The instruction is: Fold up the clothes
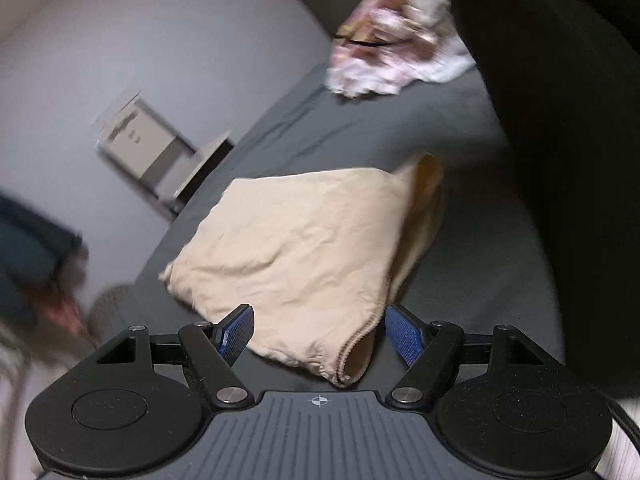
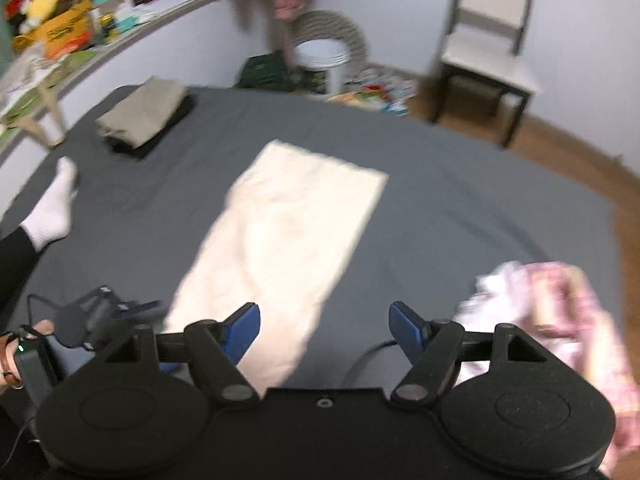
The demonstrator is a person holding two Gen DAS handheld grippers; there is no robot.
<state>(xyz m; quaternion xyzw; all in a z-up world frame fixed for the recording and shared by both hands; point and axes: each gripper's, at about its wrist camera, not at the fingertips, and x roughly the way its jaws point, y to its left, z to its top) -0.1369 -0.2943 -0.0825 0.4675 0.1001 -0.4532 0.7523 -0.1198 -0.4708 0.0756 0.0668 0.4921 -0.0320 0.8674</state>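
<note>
My left gripper (image 1: 320, 334) has its blue jaws spread wide, holding nothing, with the near hem of the beige garment (image 1: 296, 248) lying between them on the grey bed sheet (image 1: 460, 280). Through my right wrist view the same beige garment (image 2: 280, 248) lies flat as a long folded strip in the middle of the sheet, running from near to far. My right gripper (image 2: 324, 334) hovers over its near end, jaws wide and empty. A pink patterned garment (image 2: 552, 312) is bunched to the right, apart from the strip. Far left sits a folded stack of clothes (image 2: 148, 120). A white-socked foot (image 2: 54, 208) rests on the sheet's left side
</note>
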